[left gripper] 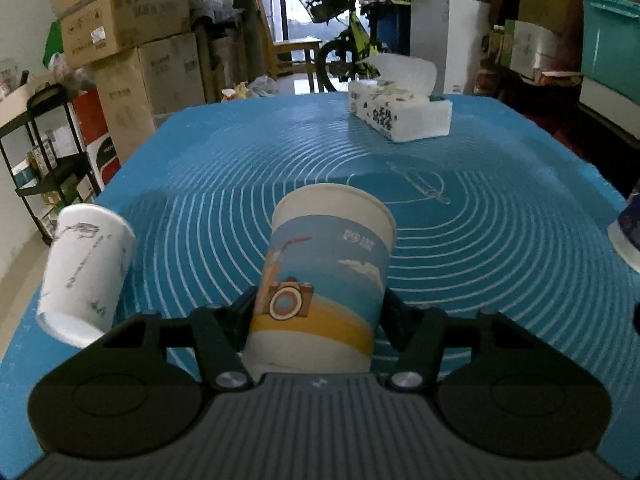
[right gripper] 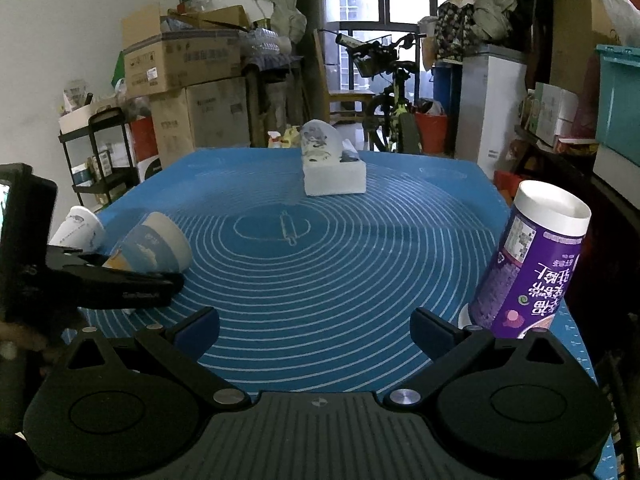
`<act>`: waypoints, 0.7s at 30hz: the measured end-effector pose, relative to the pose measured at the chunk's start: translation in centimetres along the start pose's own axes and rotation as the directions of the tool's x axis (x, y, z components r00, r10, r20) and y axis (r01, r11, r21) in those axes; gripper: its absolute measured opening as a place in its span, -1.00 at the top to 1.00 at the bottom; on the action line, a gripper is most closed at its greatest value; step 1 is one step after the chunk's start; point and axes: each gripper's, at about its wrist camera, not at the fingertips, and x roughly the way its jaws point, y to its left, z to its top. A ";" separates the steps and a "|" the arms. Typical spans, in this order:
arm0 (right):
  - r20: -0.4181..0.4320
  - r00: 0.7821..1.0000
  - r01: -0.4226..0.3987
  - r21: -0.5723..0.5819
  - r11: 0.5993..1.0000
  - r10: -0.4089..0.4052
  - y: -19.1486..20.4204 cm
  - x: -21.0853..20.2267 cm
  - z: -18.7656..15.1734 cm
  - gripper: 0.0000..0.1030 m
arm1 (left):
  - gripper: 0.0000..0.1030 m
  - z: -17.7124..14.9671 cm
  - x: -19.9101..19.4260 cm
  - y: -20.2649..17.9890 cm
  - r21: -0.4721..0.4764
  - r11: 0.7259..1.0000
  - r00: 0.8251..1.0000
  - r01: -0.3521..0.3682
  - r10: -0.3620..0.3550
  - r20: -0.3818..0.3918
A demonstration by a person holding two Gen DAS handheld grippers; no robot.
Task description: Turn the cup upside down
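Near the tabletop's (right gripper: pixel 400 248) left edge, the left gripper (left gripper: pixel 316 300) clamps the camera-print paper cup (left gripper: pixel 324 276), tilted, rim away; its inside is hidden. Beside it a white cup (left gripper: pixel 86 268) leans. Toward the far edge sits a tissue box (right gripper: pixel 334 168). At the right edge, a purple cup (right gripper: pixel 528 268) stands inverted. The right gripper (right gripper: pixel 316 328) is spread, empty.

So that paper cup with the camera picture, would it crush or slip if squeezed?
Probably crushable: the cup looks like thin paper, open-mouthed and seemingly empty, so likely light. The left gripper holds it tilted at mid-wall, its softest part. Its printed surface looks smooth, so it might slip.
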 end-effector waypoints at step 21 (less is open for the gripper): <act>-0.029 1.000 0.003 -0.065 0.998 -0.004 0.6 -3.1 -1.7 -0.95 | -0.24 -4.6 -4.8 -3.5 -0.050 0.996 0.995 0.071 -0.074 -0.065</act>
